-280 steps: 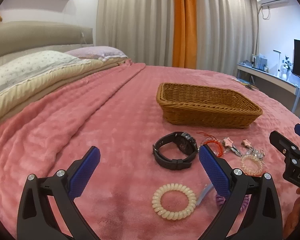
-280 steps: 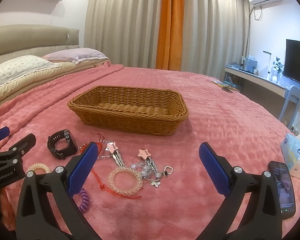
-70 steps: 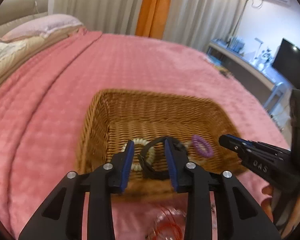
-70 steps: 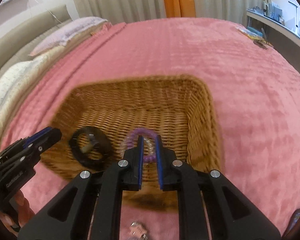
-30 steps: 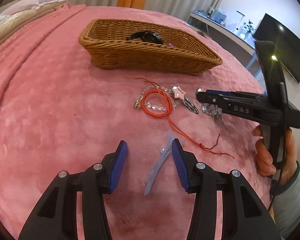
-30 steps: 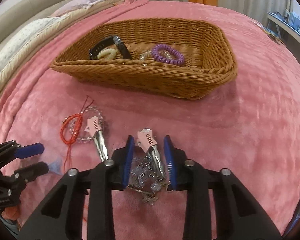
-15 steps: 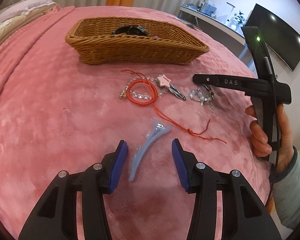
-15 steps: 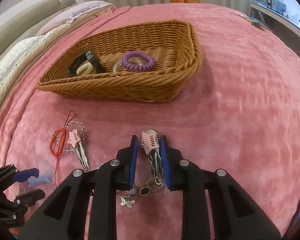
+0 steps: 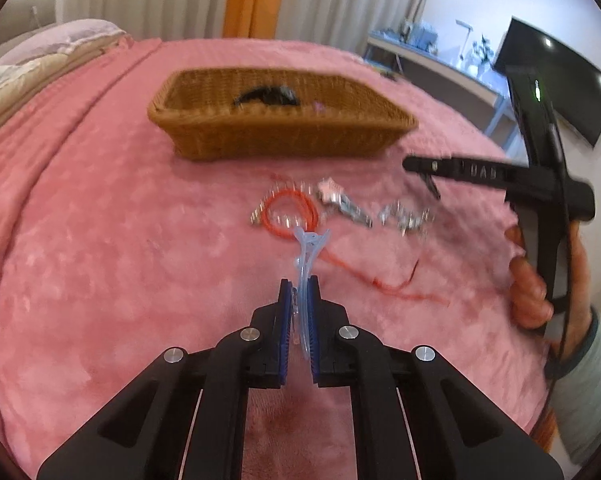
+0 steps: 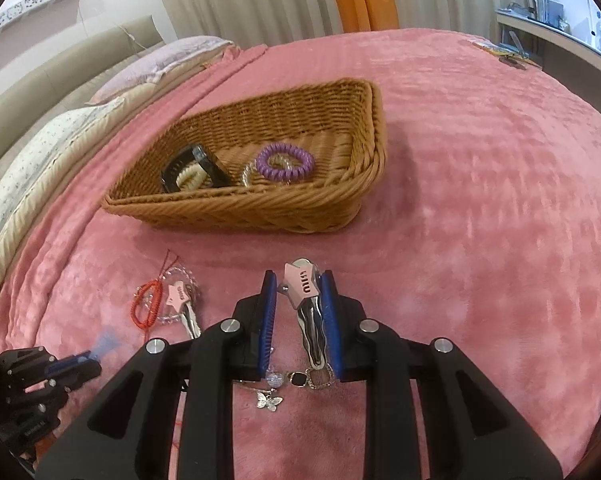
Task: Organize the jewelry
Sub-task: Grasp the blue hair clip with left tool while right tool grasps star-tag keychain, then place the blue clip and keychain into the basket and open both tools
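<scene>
Left wrist view: the pale blue hair clip (image 9: pixel 305 256) sits clamped in the left claw (image 9: pixel 296 292), its long axis running forward toward the wicker basket (image 9: pixel 276 136) straight ahead. The right claw (image 10: pixel 298 300) is clamped on a pink star clip (image 10: pixel 302 292), charms dangling below, seemingly nearer the basket (image 10: pixel 300 200). Red cord (image 9: pixel 292 212) and beads lie between on the pink bed (image 9: pixel 100 240); curtains and a desk stand beyond.

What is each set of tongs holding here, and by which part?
Left tongs: shut on the pale blue hair clip, gripped along its long blade end. Right tongs: shut on the pink star hair clip, held by the sides of its metal body.
</scene>
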Demonstrator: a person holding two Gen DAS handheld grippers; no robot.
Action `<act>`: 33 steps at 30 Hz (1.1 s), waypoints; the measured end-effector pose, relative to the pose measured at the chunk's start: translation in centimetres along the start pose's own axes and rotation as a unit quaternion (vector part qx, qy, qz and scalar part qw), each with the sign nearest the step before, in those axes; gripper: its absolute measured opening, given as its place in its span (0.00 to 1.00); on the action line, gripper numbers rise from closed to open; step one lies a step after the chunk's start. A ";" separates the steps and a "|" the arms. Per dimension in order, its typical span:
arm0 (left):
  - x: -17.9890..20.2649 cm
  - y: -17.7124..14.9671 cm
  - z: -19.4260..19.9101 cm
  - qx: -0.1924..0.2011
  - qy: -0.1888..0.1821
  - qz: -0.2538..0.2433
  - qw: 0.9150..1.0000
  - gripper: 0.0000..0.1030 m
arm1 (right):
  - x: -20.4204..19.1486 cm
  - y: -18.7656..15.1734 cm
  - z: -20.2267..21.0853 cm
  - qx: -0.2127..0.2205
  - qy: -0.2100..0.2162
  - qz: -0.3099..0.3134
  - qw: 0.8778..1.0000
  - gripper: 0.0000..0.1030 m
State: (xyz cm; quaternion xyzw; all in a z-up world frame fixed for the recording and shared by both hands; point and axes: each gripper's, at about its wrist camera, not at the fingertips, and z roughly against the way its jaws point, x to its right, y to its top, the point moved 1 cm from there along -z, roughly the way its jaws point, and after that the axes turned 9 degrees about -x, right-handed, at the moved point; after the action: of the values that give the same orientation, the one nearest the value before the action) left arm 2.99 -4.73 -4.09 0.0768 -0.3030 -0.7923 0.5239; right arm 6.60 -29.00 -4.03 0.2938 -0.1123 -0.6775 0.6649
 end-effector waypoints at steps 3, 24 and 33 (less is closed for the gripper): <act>0.1 1.3 1.4 0.030 0.001 0.006 1.000 0.06 | -0.4 0.4 1.3 0.011 0.007 -0.001 1.000 0.19; -1.7 18.2 0.6 0.136 0.026 0.036 0.990 0.06 | -4.4 14.3 1.8 0.063 0.044 0.017 0.997 0.19; -4.8 19.0 -5.5 0.076 0.024 0.067 0.995 0.06 | -3.6 15.9 -5.1 -0.010 0.039 -0.014 0.999 0.19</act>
State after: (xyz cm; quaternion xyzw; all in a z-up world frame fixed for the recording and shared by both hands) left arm 22.38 -7.82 1.17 0.1151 -0.3544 -0.7279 0.5756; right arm 22.42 -25.79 1.39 0.3146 -0.0758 -0.6757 0.6624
